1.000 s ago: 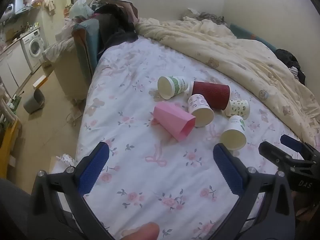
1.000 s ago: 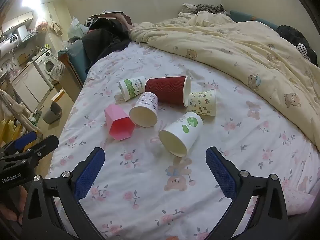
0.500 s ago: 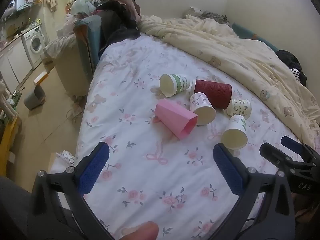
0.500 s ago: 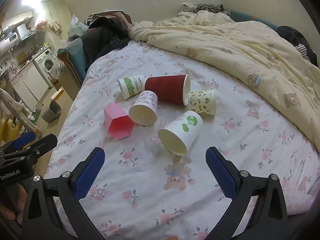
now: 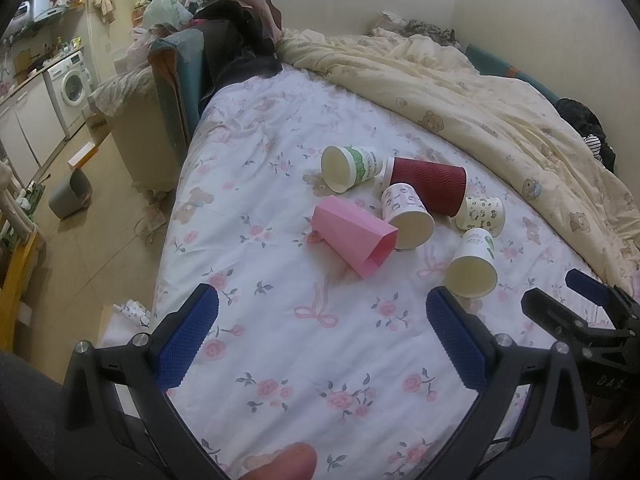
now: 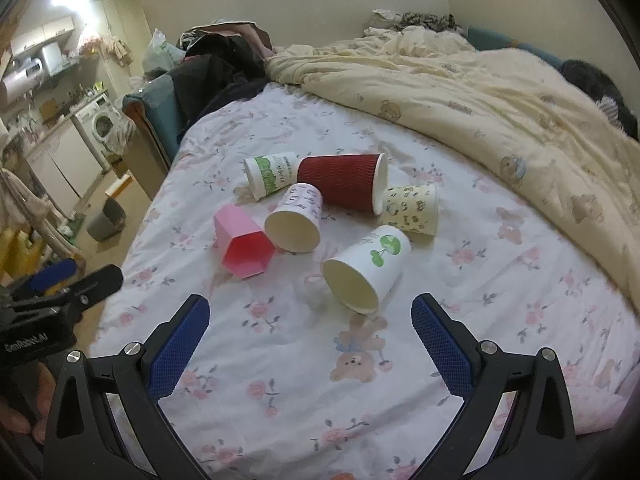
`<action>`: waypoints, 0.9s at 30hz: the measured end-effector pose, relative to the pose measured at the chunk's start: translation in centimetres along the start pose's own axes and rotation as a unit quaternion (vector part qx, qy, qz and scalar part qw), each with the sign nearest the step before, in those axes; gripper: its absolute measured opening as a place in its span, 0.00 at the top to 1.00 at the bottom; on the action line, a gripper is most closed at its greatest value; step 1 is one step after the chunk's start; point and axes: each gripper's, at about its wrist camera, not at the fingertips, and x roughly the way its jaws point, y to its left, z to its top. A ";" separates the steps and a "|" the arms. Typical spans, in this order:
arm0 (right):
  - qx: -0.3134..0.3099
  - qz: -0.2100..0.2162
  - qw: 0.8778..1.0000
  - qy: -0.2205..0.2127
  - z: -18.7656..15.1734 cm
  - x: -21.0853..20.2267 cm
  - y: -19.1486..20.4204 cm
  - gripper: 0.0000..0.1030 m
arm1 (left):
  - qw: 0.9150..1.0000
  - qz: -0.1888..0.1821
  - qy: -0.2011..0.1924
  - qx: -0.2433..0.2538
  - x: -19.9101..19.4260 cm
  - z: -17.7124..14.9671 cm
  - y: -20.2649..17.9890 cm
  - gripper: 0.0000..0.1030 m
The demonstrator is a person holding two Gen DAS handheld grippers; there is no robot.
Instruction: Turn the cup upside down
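Six cups lie on their sides in a loose cluster on the floral bed sheet [image 6: 280, 380], all ahead of both tools and touched by neither. Nearest the right hand-held gripper [image 6: 310, 340] is the white paper cup with a green leaf print [image 6: 370, 266], its open mouth facing the camera, just beyond and between the blue finger pads [image 6: 176, 350]. To its left lie the pink hexagonal cup [image 6: 244, 244] and, touching it, the white cup with a pale purple print [image 6: 296, 220]. Behind these rest the dark red ribbed cup [image 6: 340, 180], the white cup with a green band [image 6: 268, 174] at its left, and the cream cup with small animal prints [image 6: 410, 208] at its right.

The right hand-held gripper is spread wide and holds nothing, its fingers hovering over the sheet.

From the left wrist view, the left hand-held gripper [image 5: 320, 334] is likewise spread wide and empty, with the pink hexagonal cup [image 5: 354, 236] ahead of it and the leaf-print cup [image 5: 474, 266] just beyond its right pad. A cream quilt [image 6: 500, 92] is bunched along the far side of the bed.
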 end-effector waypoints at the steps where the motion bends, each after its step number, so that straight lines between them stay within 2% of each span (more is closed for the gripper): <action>1: -0.003 -0.002 1.000 -0.001 0.0 0.0 0.1 0.00 | 1.000 0.001 0.000 0.000 0.1 -0.1 0.0 0.00; 27: 0.009 -0.010 1.000 0.004 0.0 0.1 -0.6 0.00 | 1.000 0.005 0.002 0.001 0.2 -0.2 -0.1 0.00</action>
